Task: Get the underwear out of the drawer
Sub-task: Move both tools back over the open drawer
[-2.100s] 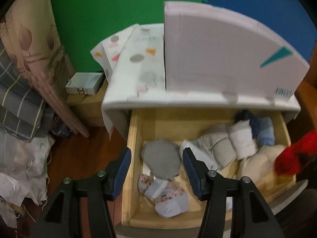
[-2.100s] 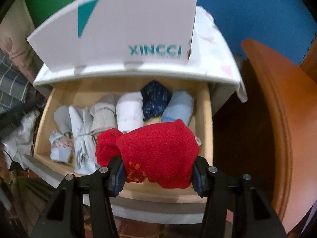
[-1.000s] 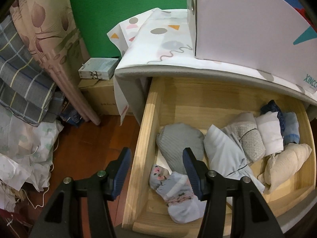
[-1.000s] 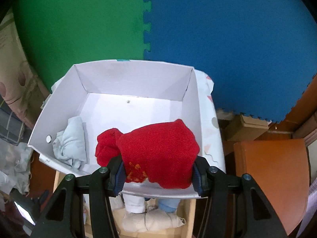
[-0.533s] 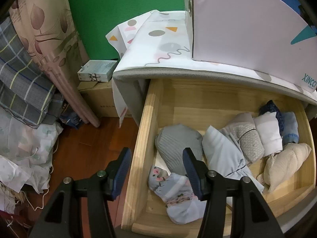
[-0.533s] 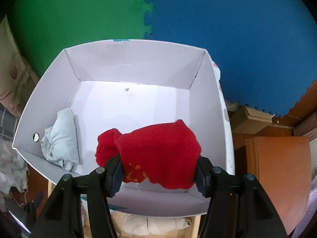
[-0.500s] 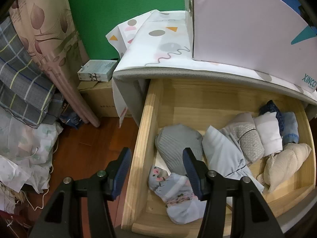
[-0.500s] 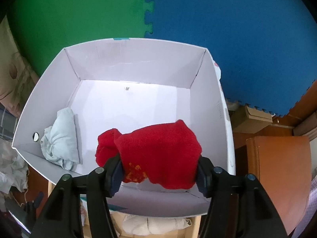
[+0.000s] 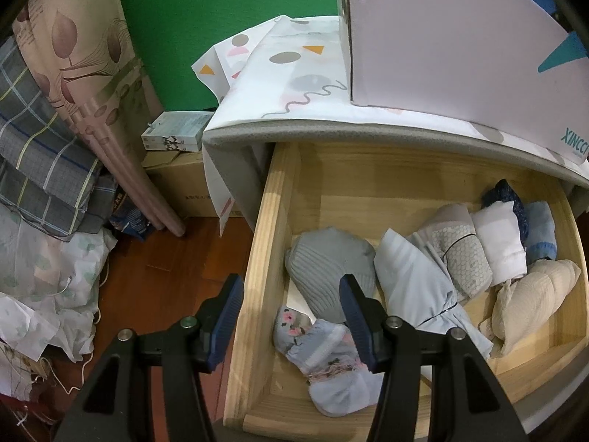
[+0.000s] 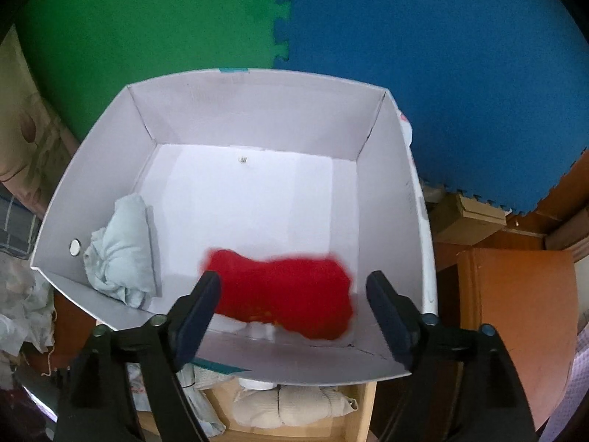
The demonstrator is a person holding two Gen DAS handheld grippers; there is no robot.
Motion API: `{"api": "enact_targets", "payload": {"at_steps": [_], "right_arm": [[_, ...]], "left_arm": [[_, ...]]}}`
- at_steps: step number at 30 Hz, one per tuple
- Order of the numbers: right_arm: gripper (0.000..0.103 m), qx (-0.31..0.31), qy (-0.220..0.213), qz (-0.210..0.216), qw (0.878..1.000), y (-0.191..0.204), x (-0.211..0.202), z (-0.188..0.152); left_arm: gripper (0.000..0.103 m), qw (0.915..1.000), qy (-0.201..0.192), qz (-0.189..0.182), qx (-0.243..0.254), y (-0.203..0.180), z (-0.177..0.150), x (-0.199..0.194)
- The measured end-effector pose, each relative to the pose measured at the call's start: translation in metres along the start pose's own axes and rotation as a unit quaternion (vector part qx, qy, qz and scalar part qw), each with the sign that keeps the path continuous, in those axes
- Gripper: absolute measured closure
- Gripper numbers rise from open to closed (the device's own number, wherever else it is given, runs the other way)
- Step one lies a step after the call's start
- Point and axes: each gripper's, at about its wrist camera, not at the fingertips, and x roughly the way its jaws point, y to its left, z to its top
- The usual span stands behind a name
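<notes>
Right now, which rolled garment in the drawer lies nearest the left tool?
The grey ribbed bundle, at the drawer's left end: the left tool's right pad overlaps its edge. The pale blue one and the others sit further right.

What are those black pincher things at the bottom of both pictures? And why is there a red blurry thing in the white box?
Those are grabbers. A person holds one in each hand, and each has a little camera looking out past its two fingers. So one picture is from the left gripper and one from the right gripper.

The left one hangs open over the pulled-out wooden drawer, where rolled underwear lies: a grey ribbed bundle, a pale blue flowery one, a cream one and more.

The right one is above the white cardboard box on top of the cabinet. Its jaws have just been opening, so the red knitted underwear is let go; it looks blurry, probably because it is dropping. A pale green crumpled piece already lies in there.
</notes>
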Motion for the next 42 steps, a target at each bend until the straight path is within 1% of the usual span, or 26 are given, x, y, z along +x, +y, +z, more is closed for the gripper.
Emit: {"api": "enact_targets", "payload": {"at_steps": [3, 7, 13, 15, 19, 23, 24, 26, 30, 33, 35, 38, 42], "right_arm": [[0.019, -0.001, -0.005, 0.001, 1.0, -0.001, -0.01, -0.001], [0.019, -0.008, -0.01, 0.031, 0.999, -0.002, -0.031, -0.015], [0.019, -0.034, 0.002, 0.065, 0.997, -0.01, -0.06, -0.067], [0.019, -0.045, 0.012, 0.064, 0.997, -0.011, -0.061, -0.082], [0.019, -0.069, 0.048, 0.059, 0.995, -0.017, -0.045, -0.111], [0.019, -0.094, 0.09, 0.047, 0.99, -0.024, -0.011, -0.136], [0.019, -0.096, 0.103, 0.046, 0.989, -0.027, 0.0, -0.142], [0.019, -0.101, 0.12, 0.048, 0.986, -0.028, 0.015, -0.15], [0.019, -0.13, 0.148, 0.047, 0.979, -0.027, 0.045, -0.162], [0.019, -0.16, 0.16, 0.043, 0.973, -0.021, 0.063, -0.167], [0.019, -0.183, 0.165, 0.041, 0.968, -0.017, 0.072, -0.17], [0.019, -0.221, 0.166, 0.031, 0.96, -0.007, 0.082, -0.172], [0.019, -0.268, 0.167, 0.027, 0.949, 0.007, 0.091, -0.175]], "left_arm": [[0.048, 1.0, 0.005, -0.003, 0.0, 0.0, 0.0, 0.002], [0.048, 0.9999, 0.009, -0.007, -0.002, 0.0, 0.0, 0.003], [0.048, 0.9999, 0.011, -0.011, -0.002, 0.001, 0.0, 0.003], [0.048, 0.9999, 0.012, -0.011, -0.001, 0.001, -0.001, 0.003], [0.048, 0.9998, 0.013, -0.012, -0.002, 0.0, -0.001, 0.003], [0.048, 0.9995, 0.024, -0.021, 0.005, -0.003, -0.003, 0.006], [0.048, 0.999, 0.031, -0.029, 0.009, -0.003, -0.002, 0.007], [0.048, 0.9967, 0.053, -0.06, 0.014, -0.004, -0.002, 0.011], [0.048, 0.9931, 0.079, -0.081, 0.03, -0.005, -0.003, 0.014], [0.048, 0.9884, 0.103, -0.104, 0.038, -0.005, -0.002, 0.016], [0.048, 0.9876, 0.107, -0.102, 0.055, -0.006, -0.002, 0.015], [0.048, 0.9869, 0.105, -0.081, 0.092, -0.013, -0.005, 0.013], [0.048, 0.9823, 0.124, -0.077, 0.117, -0.017, -0.011, 0.017]]}}
